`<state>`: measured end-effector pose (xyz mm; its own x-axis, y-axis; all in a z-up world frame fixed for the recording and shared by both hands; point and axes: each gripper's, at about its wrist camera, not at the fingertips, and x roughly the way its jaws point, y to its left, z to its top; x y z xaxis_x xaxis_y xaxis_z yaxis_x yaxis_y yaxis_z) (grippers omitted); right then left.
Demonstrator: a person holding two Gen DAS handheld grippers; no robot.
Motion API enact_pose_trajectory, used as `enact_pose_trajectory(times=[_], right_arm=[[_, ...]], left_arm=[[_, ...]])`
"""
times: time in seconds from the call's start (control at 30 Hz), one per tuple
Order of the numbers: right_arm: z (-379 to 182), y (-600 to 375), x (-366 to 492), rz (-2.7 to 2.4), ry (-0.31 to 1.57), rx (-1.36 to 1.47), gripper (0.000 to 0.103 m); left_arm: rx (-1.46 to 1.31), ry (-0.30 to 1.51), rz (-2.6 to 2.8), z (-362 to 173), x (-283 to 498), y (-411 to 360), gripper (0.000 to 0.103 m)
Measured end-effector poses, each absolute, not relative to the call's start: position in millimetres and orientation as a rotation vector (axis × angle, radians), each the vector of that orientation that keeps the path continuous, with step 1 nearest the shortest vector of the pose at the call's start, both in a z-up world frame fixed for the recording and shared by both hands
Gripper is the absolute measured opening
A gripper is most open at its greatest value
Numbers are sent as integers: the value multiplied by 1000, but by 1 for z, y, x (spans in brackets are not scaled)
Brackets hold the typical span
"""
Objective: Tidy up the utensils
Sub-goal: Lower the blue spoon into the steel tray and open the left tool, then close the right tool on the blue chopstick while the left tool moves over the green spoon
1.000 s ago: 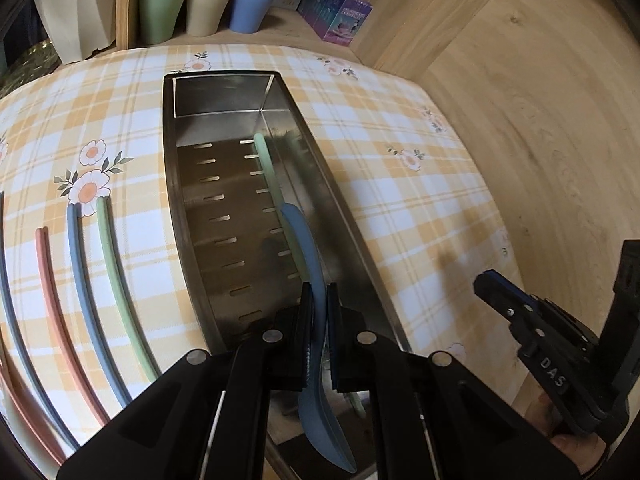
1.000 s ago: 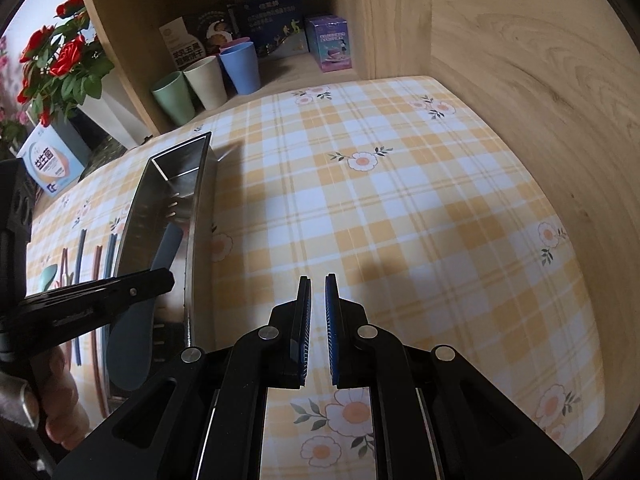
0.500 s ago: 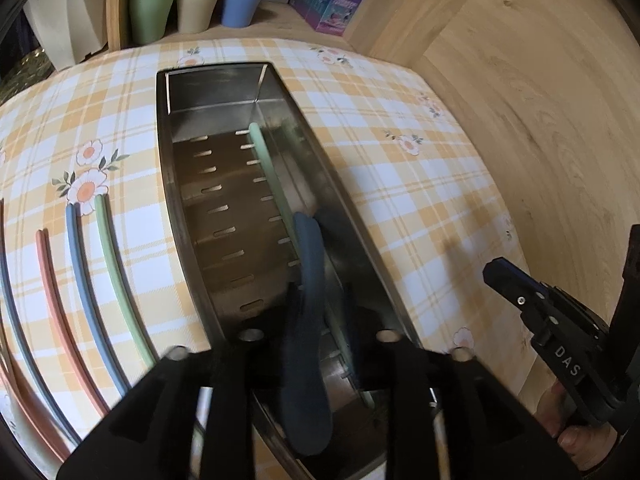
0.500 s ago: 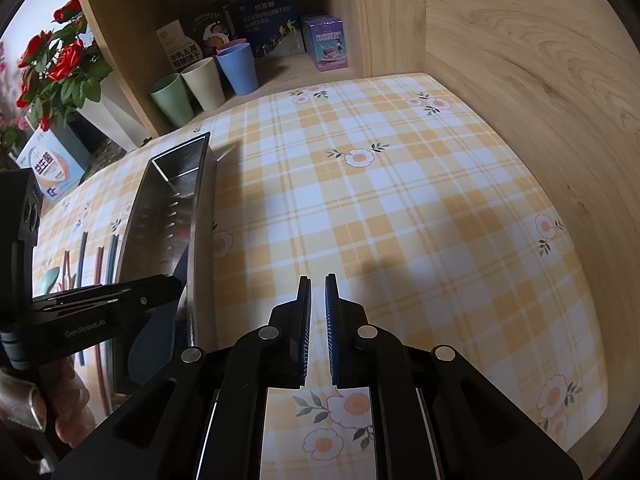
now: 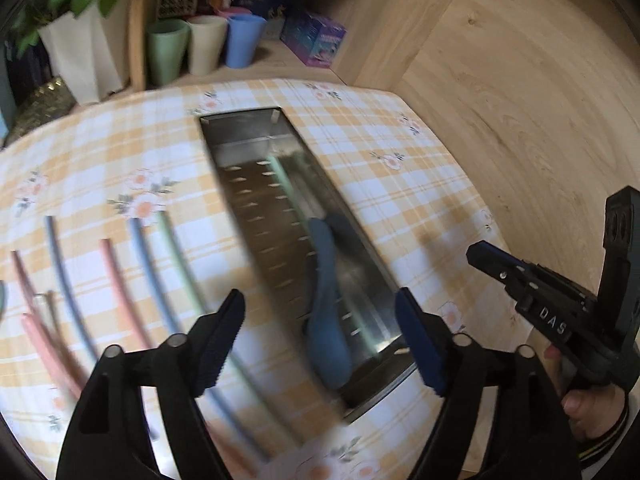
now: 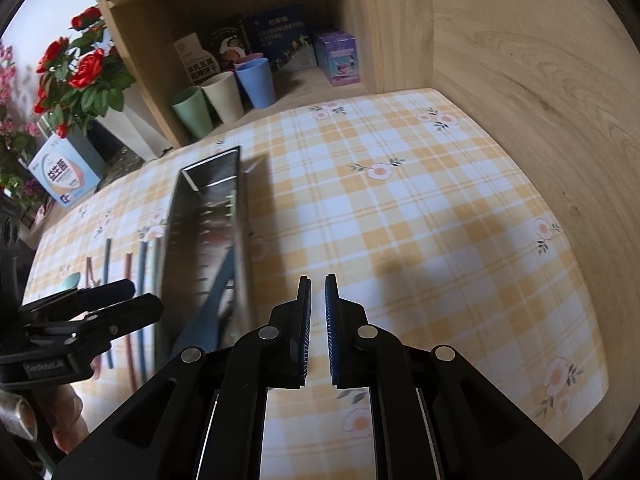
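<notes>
On the checked cloth (image 5: 400, 208) sits a long metal tray (image 5: 248, 120), and a blue spoon (image 5: 326, 320) lies inside it next to a green utensil (image 5: 282, 176). The left gripper (image 5: 320, 332) hangs above the near end of the tray. Its jaws have just been opening and now stand wide apart, with nothing pressed between them; the spoon lies loose in the tray below them, so it looks like the spoon has been let go there on purpose. The tray keeps the utensils together in one spot. More sticks (image 5: 120, 280) in pink, blue and green lie in a row on the cloth to the left of the tray, so I think there is more to put away. The right gripper (image 6: 318, 328) waits over bare cloth to the right of the tray, out of the way. Its jaws are almost closed and hold nothing.
</notes>
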<state>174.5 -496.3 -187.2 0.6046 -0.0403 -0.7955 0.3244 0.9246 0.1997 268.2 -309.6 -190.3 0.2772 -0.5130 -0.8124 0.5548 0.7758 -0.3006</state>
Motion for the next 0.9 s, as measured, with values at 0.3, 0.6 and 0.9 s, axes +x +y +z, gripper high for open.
enact_pose_trajectory(times=[0.3,0.6,0.9], right_arm=[[-187,-436,183,-139,900,369,8],[-186,-362,196,-54,904,382,46],[-197,-293,224,31,961,287,50]], left_arm=[[109,999,-550,-171,265,-221,96],[116,932,-387,-163,262,-115,97],[77,911,-276,-169,272,-30,97]])
